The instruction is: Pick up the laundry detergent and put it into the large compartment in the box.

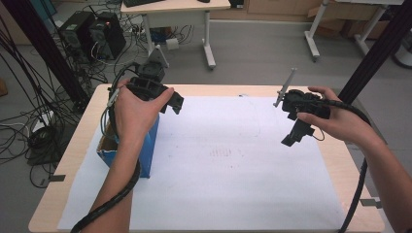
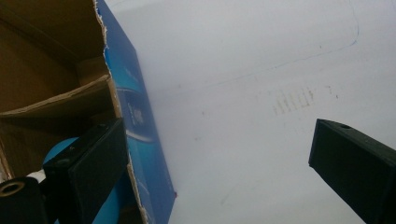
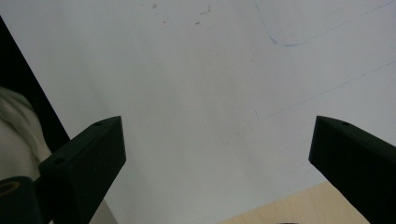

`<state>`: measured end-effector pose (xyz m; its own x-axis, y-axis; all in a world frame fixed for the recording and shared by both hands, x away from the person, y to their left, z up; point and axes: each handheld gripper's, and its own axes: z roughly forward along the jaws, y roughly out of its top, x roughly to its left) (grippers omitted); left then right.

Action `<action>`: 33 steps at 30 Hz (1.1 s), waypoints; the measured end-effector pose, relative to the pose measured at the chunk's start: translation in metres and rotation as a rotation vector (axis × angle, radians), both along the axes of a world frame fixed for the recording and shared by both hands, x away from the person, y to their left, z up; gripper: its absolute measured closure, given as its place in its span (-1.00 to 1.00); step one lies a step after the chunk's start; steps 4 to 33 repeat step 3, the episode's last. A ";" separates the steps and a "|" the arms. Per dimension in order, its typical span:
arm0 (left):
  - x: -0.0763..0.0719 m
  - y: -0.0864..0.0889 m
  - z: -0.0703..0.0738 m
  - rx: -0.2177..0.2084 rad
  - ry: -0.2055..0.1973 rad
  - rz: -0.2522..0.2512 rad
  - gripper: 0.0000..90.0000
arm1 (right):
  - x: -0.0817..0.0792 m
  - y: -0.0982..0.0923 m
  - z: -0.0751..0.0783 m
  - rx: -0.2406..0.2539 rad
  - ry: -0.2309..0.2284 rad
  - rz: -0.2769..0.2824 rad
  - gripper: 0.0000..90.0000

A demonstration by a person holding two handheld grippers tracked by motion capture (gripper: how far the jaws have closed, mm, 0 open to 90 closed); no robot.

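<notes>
An open blue cardboard box (image 1: 151, 145) stands on the left part of a white paper sheet (image 1: 233, 179). My left gripper (image 1: 171, 103) hovers over the box's far right corner, open. In the left gripper view its jaws straddle the box's blue wall (image 2: 137, 112), one over the brown inside and one over the paper, with the left gripper (image 2: 215, 135) holding nothing. A blue rounded object (image 2: 63, 148) lies inside the box, partly hidden by the jaw. My right gripper (image 1: 294, 136) hangs open above the paper's right side; the right gripper (image 3: 215, 126) is empty.
The wooden table (image 1: 73, 160) shows around the sheet. Faint marks (image 1: 226, 153) and a thin drawn outline (image 3: 280, 44) are on the paper. Beyond the table are a white desk (image 1: 184, 9), computer towers (image 1: 92, 31), floor cables and black frame posts (image 1: 43, 43).
</notes>
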<state>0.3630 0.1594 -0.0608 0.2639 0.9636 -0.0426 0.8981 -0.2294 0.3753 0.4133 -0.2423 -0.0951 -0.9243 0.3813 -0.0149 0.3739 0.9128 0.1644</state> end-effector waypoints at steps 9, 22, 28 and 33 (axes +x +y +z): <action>-0.001 0.000 -0.001 0.000 -0.003 0.002 -0.88 | 0.000 0.000 0.000 0.001 0.000 0.000 -0.92; -0.001 0.000 -0.001 0.000 -0.003 0.002 -0.88 | 0.000 0.000 0.000 0.001 0.000 0.000 -0.92; -0.001 0.000 -0.001 0.000 -0.003 0.002 -0.88 | 0.000 0.000 0.000 0.001 0.000 0.000 -0.92; -0.001 0.000 -0.001 0.000 -0.003 0.002 -0.88 | 0.000 0.000 0.000 0.001 0.000 0.000 -0.92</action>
